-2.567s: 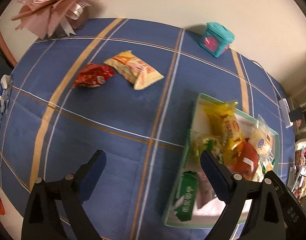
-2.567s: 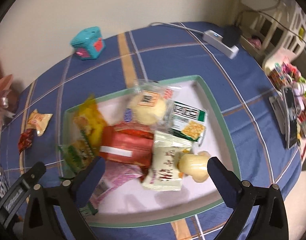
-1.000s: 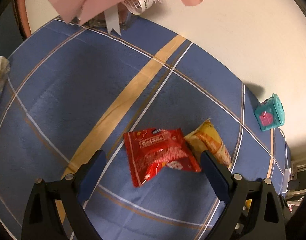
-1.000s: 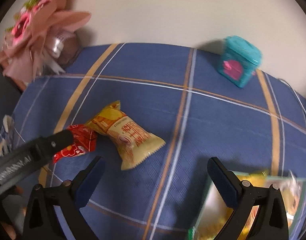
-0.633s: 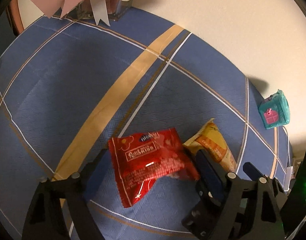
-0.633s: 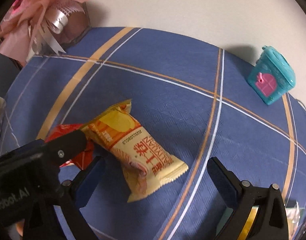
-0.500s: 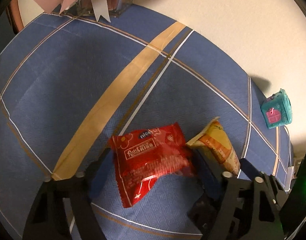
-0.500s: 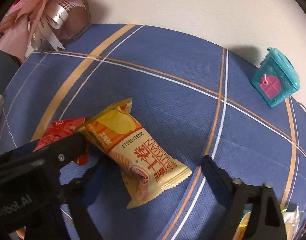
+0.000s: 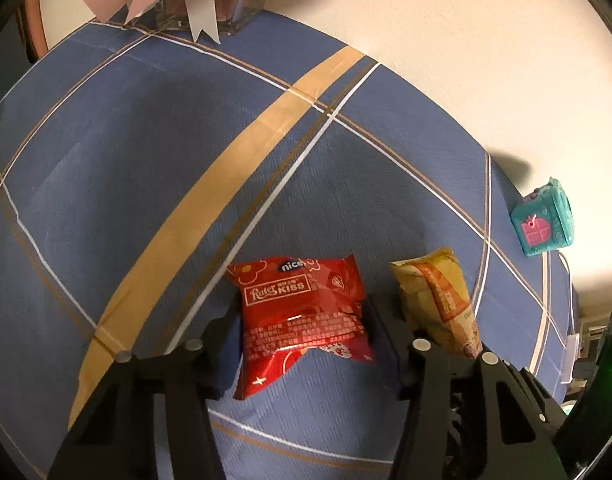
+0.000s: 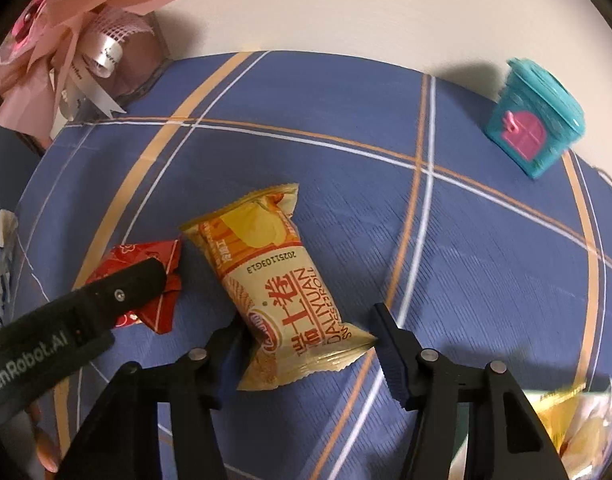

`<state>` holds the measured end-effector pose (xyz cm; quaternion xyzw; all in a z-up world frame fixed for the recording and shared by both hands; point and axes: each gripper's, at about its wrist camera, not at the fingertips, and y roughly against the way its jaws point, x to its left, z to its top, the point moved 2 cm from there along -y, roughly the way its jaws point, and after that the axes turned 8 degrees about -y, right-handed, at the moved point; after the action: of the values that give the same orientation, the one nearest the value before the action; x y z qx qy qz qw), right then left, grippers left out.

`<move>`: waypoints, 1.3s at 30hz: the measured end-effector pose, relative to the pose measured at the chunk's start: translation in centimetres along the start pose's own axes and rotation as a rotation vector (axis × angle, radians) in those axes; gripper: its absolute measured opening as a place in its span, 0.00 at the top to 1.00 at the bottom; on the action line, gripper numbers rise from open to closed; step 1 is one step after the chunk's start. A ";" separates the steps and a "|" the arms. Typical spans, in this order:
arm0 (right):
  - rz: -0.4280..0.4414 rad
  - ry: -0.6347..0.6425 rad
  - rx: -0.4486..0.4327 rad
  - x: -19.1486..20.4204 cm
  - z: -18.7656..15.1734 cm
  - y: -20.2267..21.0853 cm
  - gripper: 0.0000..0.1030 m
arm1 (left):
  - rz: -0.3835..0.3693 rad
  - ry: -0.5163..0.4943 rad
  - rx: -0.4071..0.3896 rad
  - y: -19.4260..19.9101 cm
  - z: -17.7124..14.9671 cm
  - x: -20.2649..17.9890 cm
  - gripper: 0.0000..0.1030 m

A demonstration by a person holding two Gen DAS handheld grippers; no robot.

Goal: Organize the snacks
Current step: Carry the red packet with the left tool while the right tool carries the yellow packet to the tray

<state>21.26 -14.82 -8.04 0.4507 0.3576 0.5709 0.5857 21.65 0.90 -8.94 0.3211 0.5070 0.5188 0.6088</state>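
Still two snacks lay loose on the blue tablecloth (image 10: 486, 264): our right gripper (image 10: 310, 344) was closing around the yellow roll pack (image 10: 278, 280), and beside it our left gripper (image 9: 302, 330) was closing on the red packet (image 9: 302, 312); neither was lifted yet.

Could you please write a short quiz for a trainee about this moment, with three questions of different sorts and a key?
1. True or false: the red foil snack packet lies between the fingers of the left gripper.
2. Which thing is the right gripper closing around? A) the teal house-shaped toy box B) the yellow swiss roll packet C) the pink paper bouquet
3. Fill in: both packets lie on the blue ____ tablecloth.

Key
1. True; the jaws are closing with the packet between them.
2. B; the left pad touches the wrapper, the right pad stands clear of it.
3. Striped.
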 end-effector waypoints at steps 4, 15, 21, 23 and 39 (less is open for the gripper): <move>0.019 -0.026 -0.009 -0.5 -0.9 1.5 0.41 | -0.018 0.027 0.001 0.7 -1.1 0.0 0.45; 0.063 -0.108 -0.050 -2.8 -4.9 8.2 0.42 | -0.051 0.028 -0.020 5.7 -4.3 -2.0 0.45; 0.054 -0.152 -0.070 -4.5 -7.0 10.9 0.42 | -0.068 -0.024 -0.048 8.7 -5.9 -4.5 0.44; 0.044 -0.173 -0.077 -5.3 -7.8 11.8 0.42 | -0.072 -0.045 -0.063 9.9 -6.7 -5.2 0.45; -0.012 -0.382 -0.049 -13.8 -15.4 15.2 0.41 | -0.110 -0.269 -0.086 13.4 -13.4 -12.5 0.44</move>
<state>0.35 -27.53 -0.34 0.5342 0.2285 0.4798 0.6574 5.46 -9.44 3.13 0.3332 0.4149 0.4581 0.7120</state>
